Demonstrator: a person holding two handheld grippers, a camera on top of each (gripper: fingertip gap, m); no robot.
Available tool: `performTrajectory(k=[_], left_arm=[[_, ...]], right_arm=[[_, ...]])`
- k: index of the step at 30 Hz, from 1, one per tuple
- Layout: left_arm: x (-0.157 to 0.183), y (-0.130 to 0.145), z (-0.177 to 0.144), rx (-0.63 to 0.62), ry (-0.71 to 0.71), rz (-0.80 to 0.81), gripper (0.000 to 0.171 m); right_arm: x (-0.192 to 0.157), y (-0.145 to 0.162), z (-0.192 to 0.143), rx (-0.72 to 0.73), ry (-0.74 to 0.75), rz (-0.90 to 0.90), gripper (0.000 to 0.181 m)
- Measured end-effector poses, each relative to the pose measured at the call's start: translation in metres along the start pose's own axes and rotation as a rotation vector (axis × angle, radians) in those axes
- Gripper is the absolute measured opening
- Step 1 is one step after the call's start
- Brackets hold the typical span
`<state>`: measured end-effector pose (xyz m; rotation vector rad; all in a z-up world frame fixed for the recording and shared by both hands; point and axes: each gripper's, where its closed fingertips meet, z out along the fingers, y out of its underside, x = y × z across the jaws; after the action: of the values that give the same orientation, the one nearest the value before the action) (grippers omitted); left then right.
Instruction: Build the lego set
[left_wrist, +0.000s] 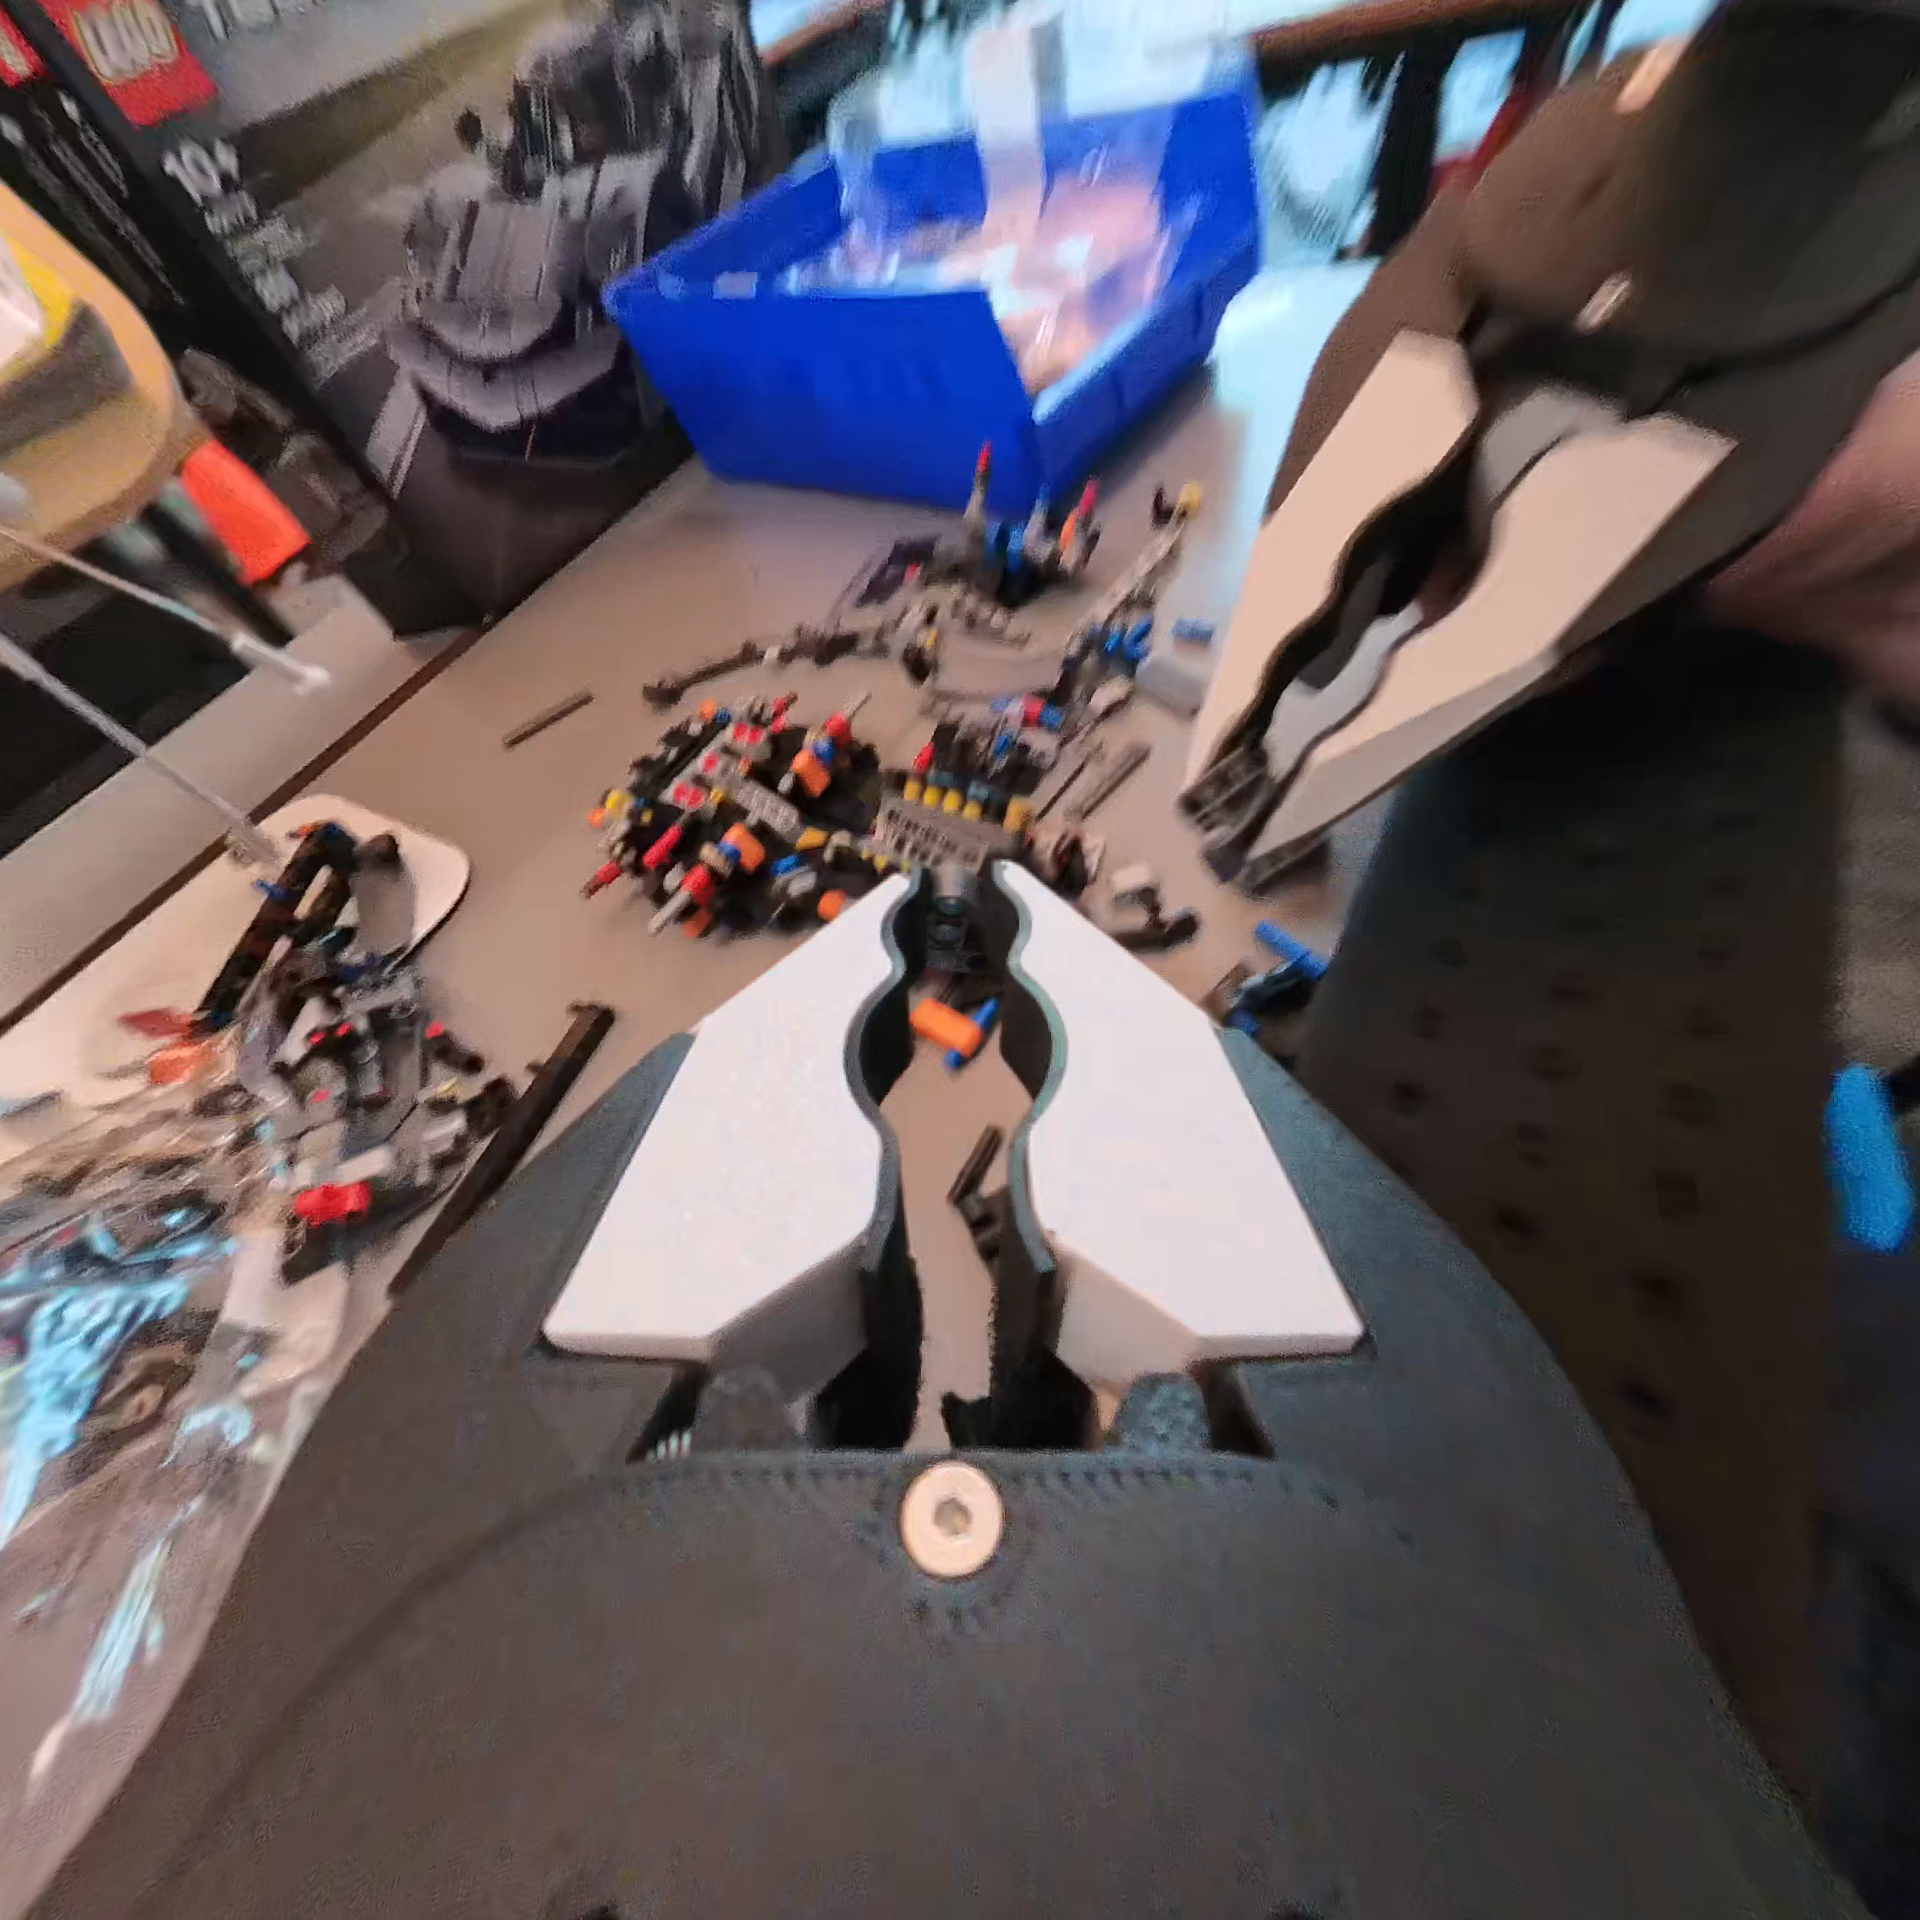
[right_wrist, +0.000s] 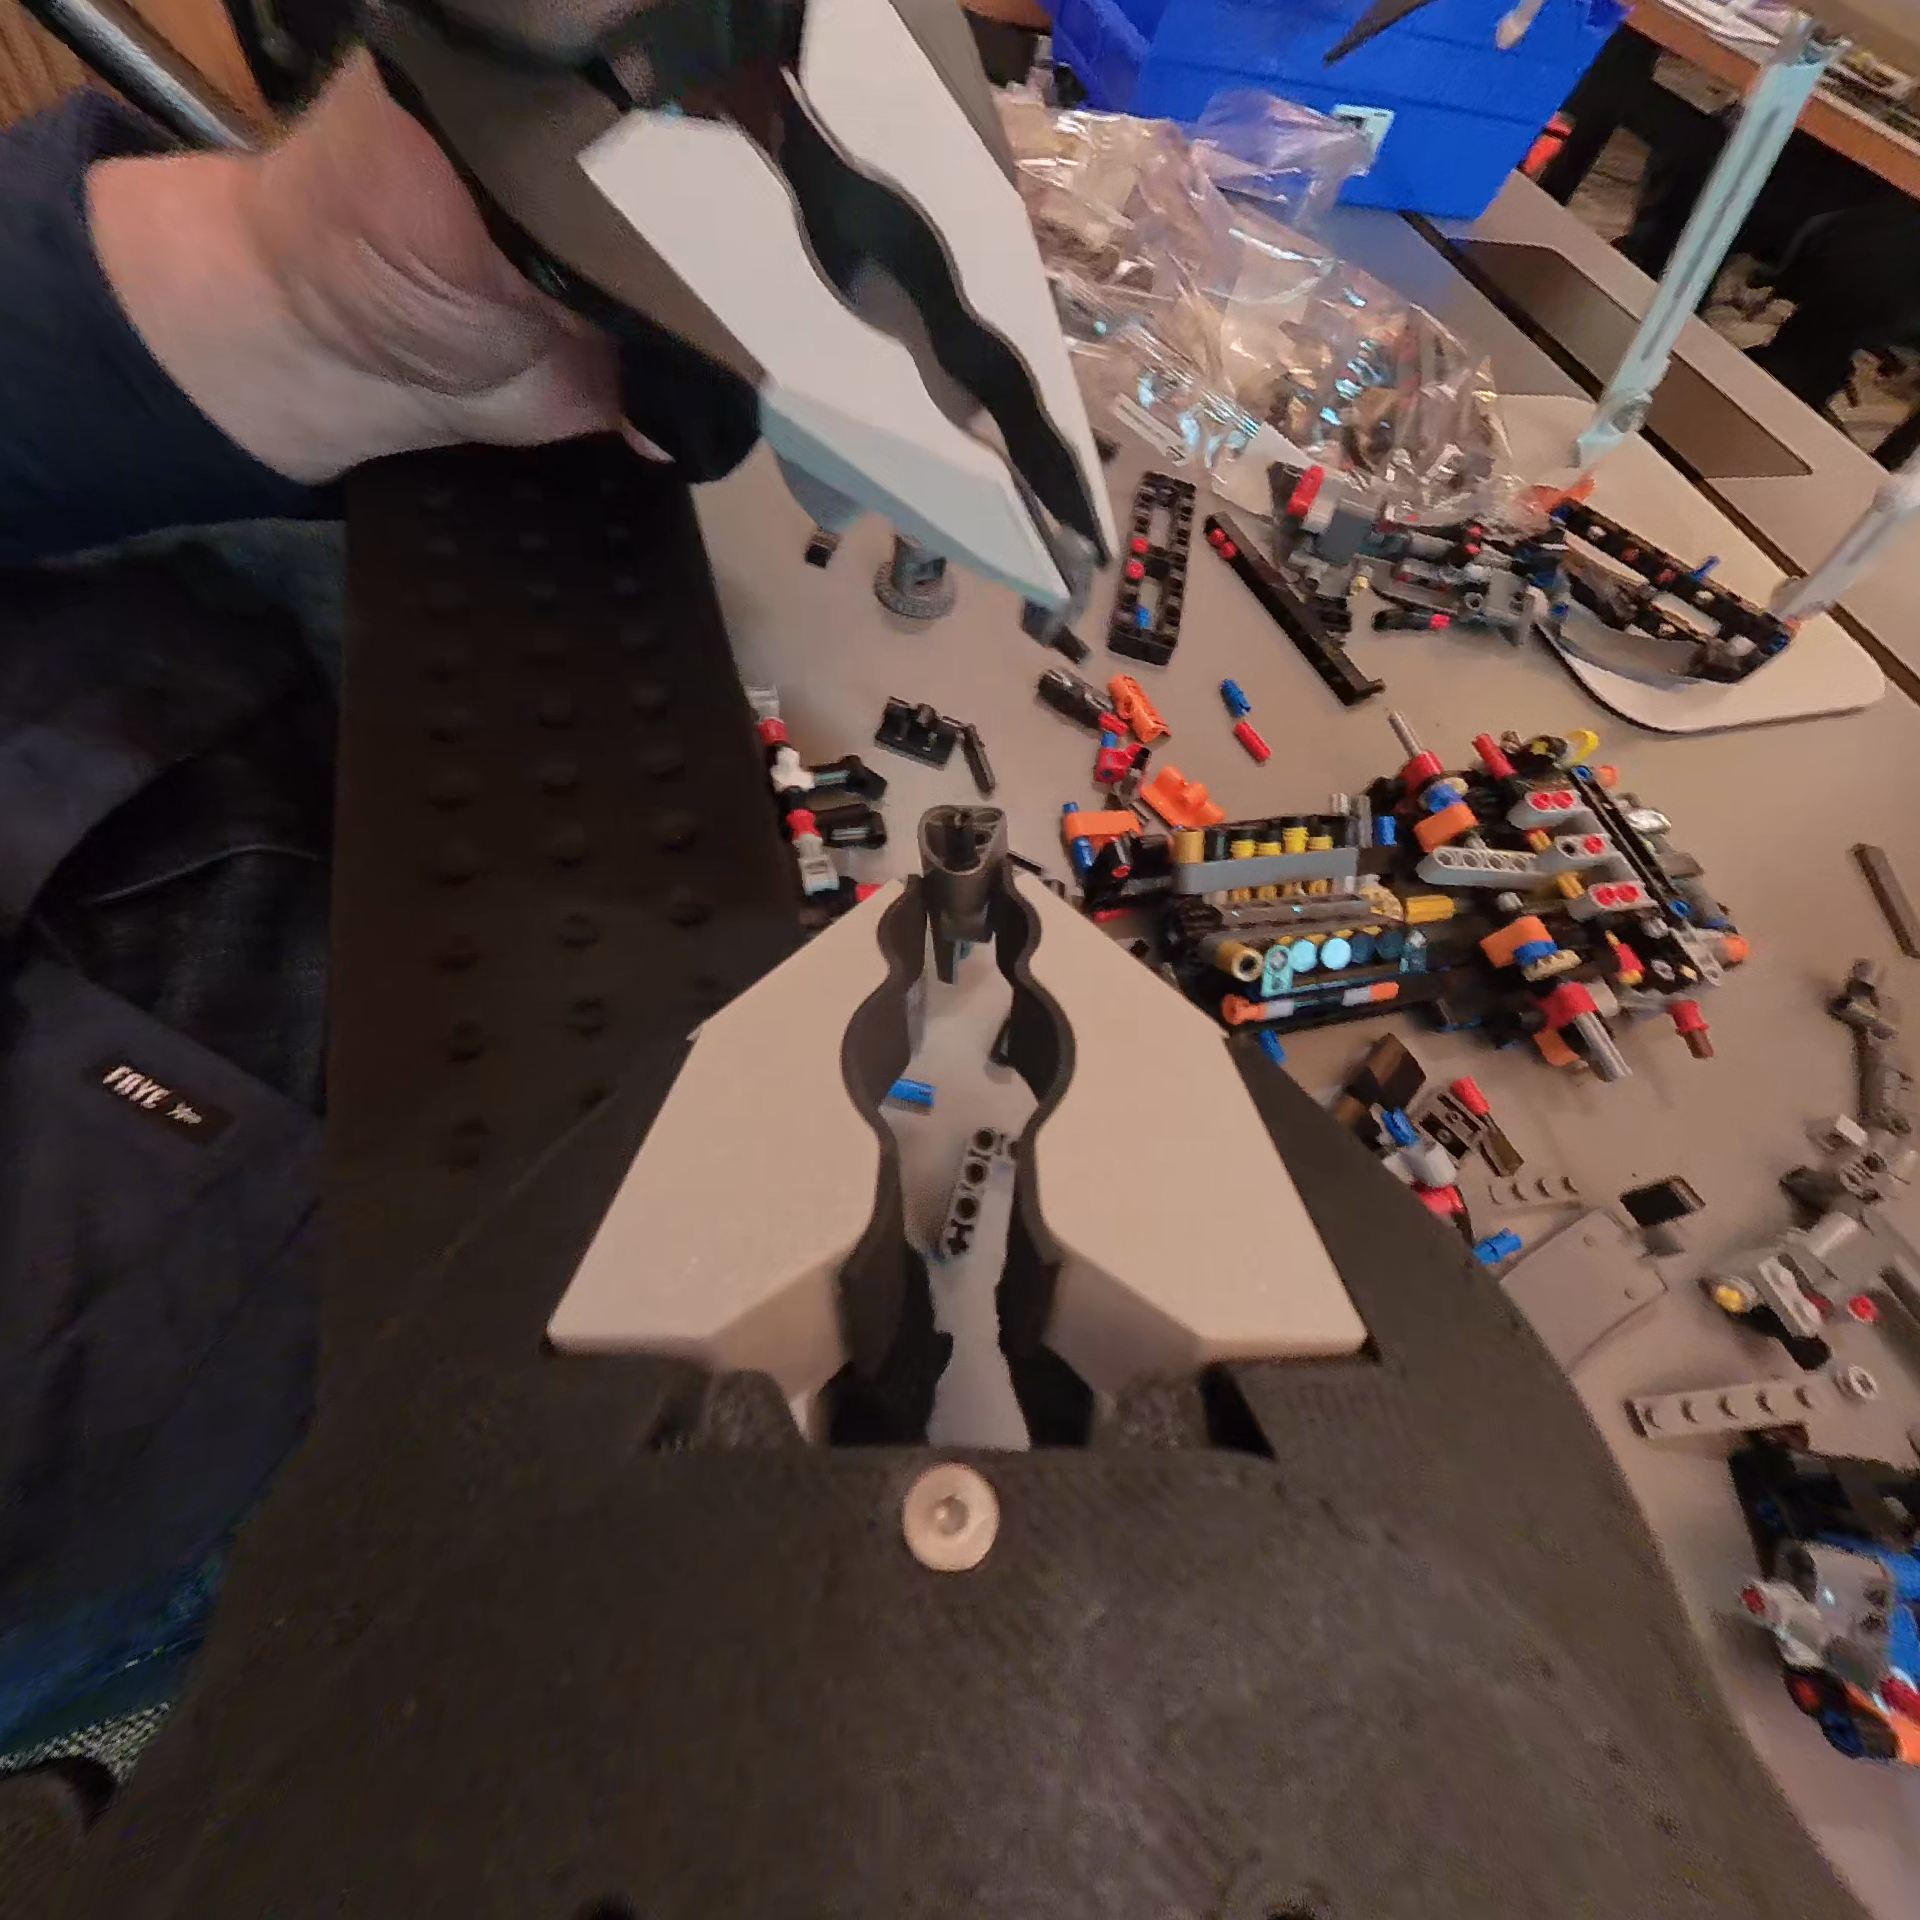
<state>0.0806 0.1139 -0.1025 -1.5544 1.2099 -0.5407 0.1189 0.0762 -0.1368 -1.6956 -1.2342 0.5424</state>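
right gripper (right_wrist: 958, 894): pinching a small dark grey lego piece (right_wrist: 961, 862) right at its tips; the piece pokes out past the fingers, held above the tabletop (right_wrist: 1039, 1060)
left gripper (left_wrist: 956, 883): looks clamped on a small dark piece (left_wrist: 951, 914) at its tips too, but that view is blurry so can't say what kind; it also shows in the right wrist view, up high and pointing down near a black frame piece (right_wrist: 1148, 566)
main build (right_wrist: 1455, 894): long black and grey chassis thing studded with red, orange, yellow and blue pins; lying flat on the tabletop just right of the right gripper's tips
loose bits: orange, red and blue connectors scattered between the grippers and the build; a second partial assembly (right_wrist: 1558, 582) farther back on a white sheet
background: clear parts bags (right_wrist: 1247, 291), blue bin (left_wrist: 935, 343), the set's box (left_wrist: 416, 291)
step in hand: my guess is mid-build, both grippers carrying small parts toward joining or fitting
next move: probably line the grey piece up with its mate or a hole on the chassis, then press it straight in; needs a steady angle since the grip is only at the tips
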Motion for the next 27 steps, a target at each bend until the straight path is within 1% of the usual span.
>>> performTrajectory(k=[1,3,5,8,12,14,15,17,18,19,20,22,24,26,27], left_arm=[[-0.001,-0.008,-0.006,0.051,0.02,-0.044,0.007],[-0.007,-0.013,-0.013,0.103,0.044,-0.14,0.007],[-0.007,-0.018,-0.018,0.143,0.104,-0.191,0.007],[-0.01,-0.026,-0.025,0.205,0.134,-0.247,0.007],[-0.008,-0.038,-0.035,0.285,0.206,-0.305,0.008],[-0.008,-0.04,-0.037,0.301,0.222,-0.334,0.014],[-0.008,-0.04,-0.037,0.3,0.225,-0.335,0.016],[-0.005,-0.04,-0.037,0.299,0.238,-0.33,0.015],[-0.003,-0.042,-0.037,0.3,0.244,-0.333,0.015],[-0.001,-0.044,-0.036,0.308,0.25,-0.331,0.013],[0.002,-0.045,-0.035,0.308,0.255,-0.328,0.01],[0.01,-0.047,-0.029,0.298,0.284,-0.332,0.01],[0.018,-0.049,-0.024,0.289,0.304,-0.329,0.011],[0.026,-0.05,-0.019,0.276,0.324,-0.32,0.011],[0.028,-0.049,-0.017,0.266,0.322,-0.319,0.015]], right_arm=[[0.005,0.002,0.0,-0.014,0.023,0.011,0.01],[0.017,0.011,0.001,-0.066,0.097,0.01,0.011],[0.021,0.017,0.002,-0.111,0.132,-0.012,0.011],[0.036,0.031,0.001,-0.201,0.241,-0.04,0.013],[0.045,0.048,0.002,-0.309,0.314,-0.06,0.041],[0.049,0.049,0.001,-0.332,0.35,-0.071,0.061],[0.051,0.044,-0.001,-0.313,0.375,-0.079,0.064],[0.055,0.028,-0.01,-0.256,0.422,-0.104,0.069],[0.055,0.015,-0.015,-0.219,0.442,-0.138,0.067],[0.05,0.0,-0.017,-0.171,0.439,-0.179,0.063],[0.041,-0.017,-0.016,-0.123,0.415,-0.212,0.063],[0.022,-0.052,-0.008,-0.027,0.369,-0.275,0.062],[0.007,-0.079,0.005,0.025,0.359,-0.378,0.063],[0.003,-0.09,0.021,0.008,0.381,-0.476,0.058],[0.003,-0.089,0.029,-0.019,0.394,-0.519,0.053]])
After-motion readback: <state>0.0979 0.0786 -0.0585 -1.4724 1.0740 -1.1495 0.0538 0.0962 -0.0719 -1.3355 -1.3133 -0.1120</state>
